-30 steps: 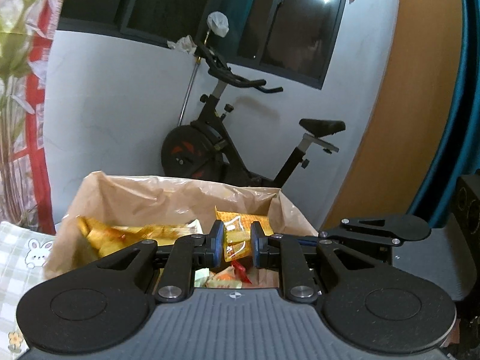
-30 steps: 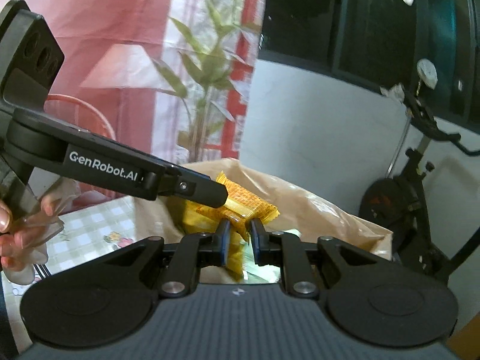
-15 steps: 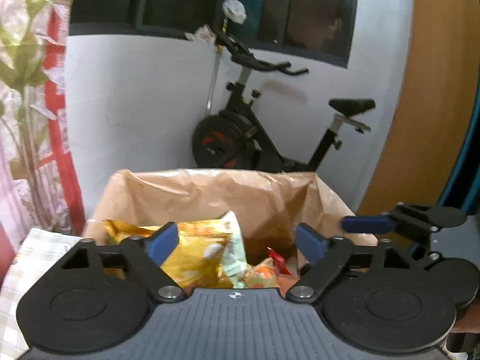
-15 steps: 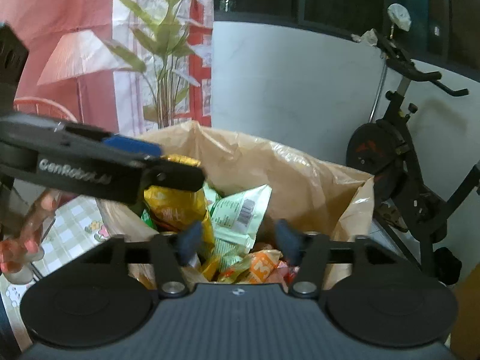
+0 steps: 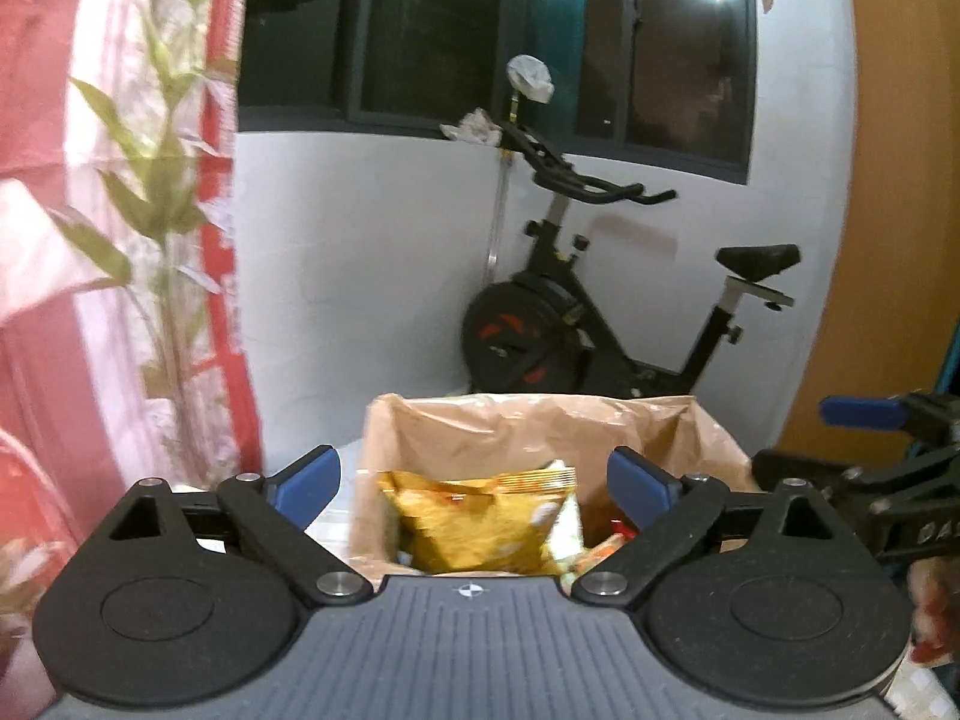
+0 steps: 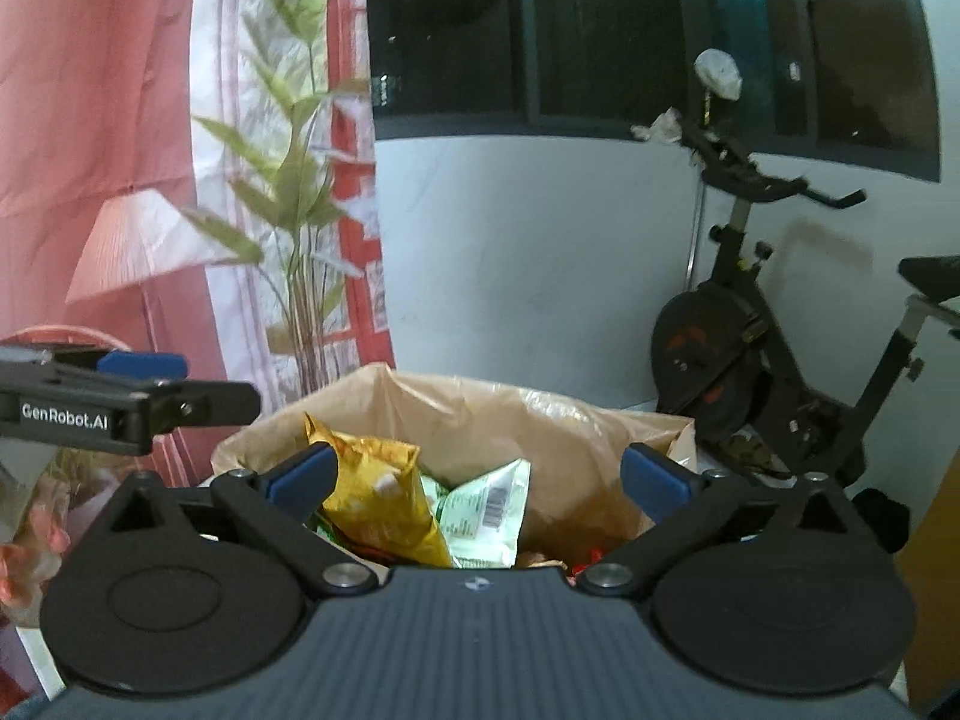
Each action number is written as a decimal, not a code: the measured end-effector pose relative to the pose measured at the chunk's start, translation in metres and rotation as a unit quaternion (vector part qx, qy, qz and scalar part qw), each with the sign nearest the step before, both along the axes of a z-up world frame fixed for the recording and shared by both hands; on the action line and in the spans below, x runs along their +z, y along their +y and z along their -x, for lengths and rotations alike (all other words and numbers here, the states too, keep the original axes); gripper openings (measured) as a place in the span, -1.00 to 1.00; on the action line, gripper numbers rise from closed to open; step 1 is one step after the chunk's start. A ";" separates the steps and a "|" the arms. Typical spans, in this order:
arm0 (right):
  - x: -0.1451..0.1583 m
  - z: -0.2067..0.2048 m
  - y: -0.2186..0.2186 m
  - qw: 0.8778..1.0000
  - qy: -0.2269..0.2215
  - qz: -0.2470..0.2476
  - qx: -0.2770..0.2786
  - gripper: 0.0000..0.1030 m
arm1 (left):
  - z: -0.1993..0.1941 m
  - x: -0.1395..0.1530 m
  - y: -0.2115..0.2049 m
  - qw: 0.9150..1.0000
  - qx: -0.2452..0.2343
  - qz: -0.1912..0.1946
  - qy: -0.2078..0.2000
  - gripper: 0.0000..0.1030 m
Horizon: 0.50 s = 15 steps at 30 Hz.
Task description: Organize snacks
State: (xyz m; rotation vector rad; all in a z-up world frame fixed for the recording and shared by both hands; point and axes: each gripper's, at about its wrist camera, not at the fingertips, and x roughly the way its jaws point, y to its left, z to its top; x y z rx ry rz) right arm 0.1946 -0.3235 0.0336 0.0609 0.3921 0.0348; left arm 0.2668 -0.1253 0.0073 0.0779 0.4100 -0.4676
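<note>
An open brown paper bag [image 5: 528, 426] stands ahead, filled with snacks. A yellow packet [image 5: 474, 522] lies on top, and the right wrist view shows a green-white packet [image 6: 480, 504] beside the yellow packet [image 6: 378, 498]. My left gripper [image 5: 474, 483] hangs above the bag's near edge with its jaws opening wide and nothing between them. My right gripper [image 6: 478, 477] is likewise over the bag [image 6: 468, 414], its jaws opening and holding nothing. The left gripper's arm [image 6: 120, 402] shows at the left of the right wrist view, and a blue pad [image 5: 864, 411] of the right gripper at the right of the left wrist view.
A black exercise bike [image 5: 600, 324] stands behind the bag against a white wall under a dark window. A red curtain with a leaf print [image 5: 120, 240] hangs at the left and a wooden panel [image 5: 888, 240] rises at the right. A hand [image 6: 30, 540] holds the left gripper.
A second ago each gripper was shut on an orange-yellow packet over the bag. Both have opened wide, the packets lie in the bag, and both grippers have risen and drawn back.
</note>
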 end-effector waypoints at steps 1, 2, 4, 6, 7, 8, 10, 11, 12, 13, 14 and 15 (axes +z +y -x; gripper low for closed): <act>0.004 0.006 0.004 1.000 -0.007 0.003 -0.007 0.99 | 0.003 0.002 0.002 1.000 0.008 -0.004 -0.003 0.88; 0.007 0.011 0.007 1.000 -0.013 0.002 -0.012 1.00 | 0.007 0.004 0.006 1.000 0.016 -0.005 -0.008 0.88; 0.012 0.020 0.012 1.000 -0.021 -0.007 -0.019 1.00 | 0.017 0.008 0.013 0.999 0.033 -0.008 -0.015 0.88; 0.015 0.028 0.016 0.999 -0.028 -0.018 -0.026 1.00 | 0.023 0.011 0.022 0.999 0.046 0.000 -0.011 0.88; 0.015 0.032 0.019 0.999 -0.031 -0.023 -0.029 1.00 | 0.026 0.013 0.027 0.999 0.050 0.006 -0.008 0.88; 0.016 0.037 0.022 0.999 -0.035 -0.027 -0.030 1.00 | 0.030 0.014 0.033 0.998 0.053 0.012 -0.007 0.88; 0.016 0.045 0.026 0.998 -0.039 -0.036 -0.035 1.00 | 0.037 0.017 0.042 0.998 0.067 0.017 -0.010 0.88; 0.017 0.048 0.027 0.998 -0.039 -0.042 -0.034 1.00 | 0.041 0.018 0.046 0.997 0.074 0.015 -0.014 0.88; 0.017 0.050 0.027 0.998 -0.039 -0.046 -0.033 1.00 | 0.046 0.020 0.050 0.996 0.082 0.012 -0.020 0.88; 0.017 0.052 0.028 0.998 -0.037 -0.048 -0.033 1.00 | 0.051 0.021 0.053 0.996 0.089 0.009 -0.027 0.87; 0.018 0.055 0.030 0.997 -0.037 -0.049 -0.036 1.00 | 0.056 0.023 0.056 0.995 0.096 0.006 -0.034 0.87; 0.020 0.056 0.030 0.997 -0.037 -0.048 -0.039 1.00 | 0.059 0.025 0.058 0.994 0.103 0.004 -0.040 0.87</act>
